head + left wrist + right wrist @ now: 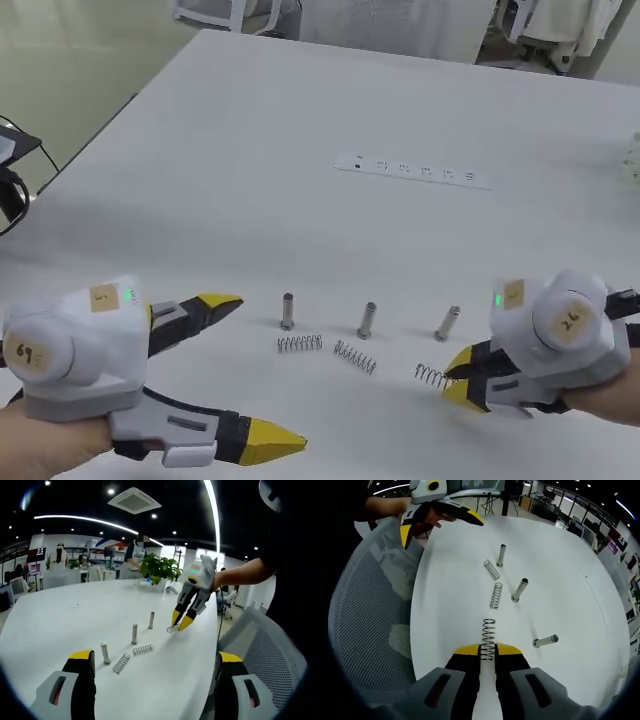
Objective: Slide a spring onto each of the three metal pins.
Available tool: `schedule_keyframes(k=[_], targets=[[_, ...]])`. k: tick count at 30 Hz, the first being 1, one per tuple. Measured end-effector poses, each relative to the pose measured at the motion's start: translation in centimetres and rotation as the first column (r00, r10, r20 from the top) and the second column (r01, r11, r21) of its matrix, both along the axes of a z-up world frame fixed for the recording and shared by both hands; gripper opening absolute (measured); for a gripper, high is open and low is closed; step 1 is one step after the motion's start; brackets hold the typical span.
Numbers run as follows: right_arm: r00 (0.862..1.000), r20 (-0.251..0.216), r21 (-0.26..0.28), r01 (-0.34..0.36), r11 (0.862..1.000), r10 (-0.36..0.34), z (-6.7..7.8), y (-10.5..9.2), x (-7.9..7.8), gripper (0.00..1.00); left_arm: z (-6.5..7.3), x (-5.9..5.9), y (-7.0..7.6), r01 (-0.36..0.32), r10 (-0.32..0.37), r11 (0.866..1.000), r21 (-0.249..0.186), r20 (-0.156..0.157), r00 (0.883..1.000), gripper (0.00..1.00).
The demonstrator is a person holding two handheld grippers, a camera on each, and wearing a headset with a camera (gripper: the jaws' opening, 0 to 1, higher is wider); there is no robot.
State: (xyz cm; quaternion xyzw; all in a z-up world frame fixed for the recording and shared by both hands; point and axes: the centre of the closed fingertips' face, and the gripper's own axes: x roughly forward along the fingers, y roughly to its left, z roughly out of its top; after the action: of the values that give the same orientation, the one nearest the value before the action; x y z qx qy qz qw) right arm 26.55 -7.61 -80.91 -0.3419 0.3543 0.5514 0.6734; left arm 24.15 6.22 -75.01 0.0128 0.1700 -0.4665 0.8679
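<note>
Closest to the lens, the left gripper (270, 369) hovers over the white counter (300, 150) with its fingers spread wide. The right gripper (488, 649) pinches the near end of a spring (489, 630) between narrowed fingers, beside three standing metal pins (367, 320). Light, springy and easily kinked, the coil looks best gripped gently near one end.

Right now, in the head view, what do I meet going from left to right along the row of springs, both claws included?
First the left claw → left spring → middle spring → right spring → right claw, which grips that spring's end.
</note>
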Motion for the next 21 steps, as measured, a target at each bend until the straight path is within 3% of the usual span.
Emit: schedule_keyframes(k=[6,10,21], targets=[[1.0,0.009,0.031,-0.026,0.999,0.026,1.2,1.2,-0.5,0.08,0.6,0.1,-1.5,0.081,-0.082,0.996,0.02,0.018,0.996,0.95],[0.999,0.011,0.033,-0.042,0.999,0.042,1.4,1.6,-0.8,0.08,0.3,0.1,-2.6,0.137,-0.139,0.99,0.045,0.024,0.99,0.91],[0.995,0.01,0.031,-0.096,0.995,0.095,1.7,2.8,-1.5,0.08,-1.1,0.0,-6.1,0.265,-0.267,0.961,0.079,0.008,0.964,0.67]])
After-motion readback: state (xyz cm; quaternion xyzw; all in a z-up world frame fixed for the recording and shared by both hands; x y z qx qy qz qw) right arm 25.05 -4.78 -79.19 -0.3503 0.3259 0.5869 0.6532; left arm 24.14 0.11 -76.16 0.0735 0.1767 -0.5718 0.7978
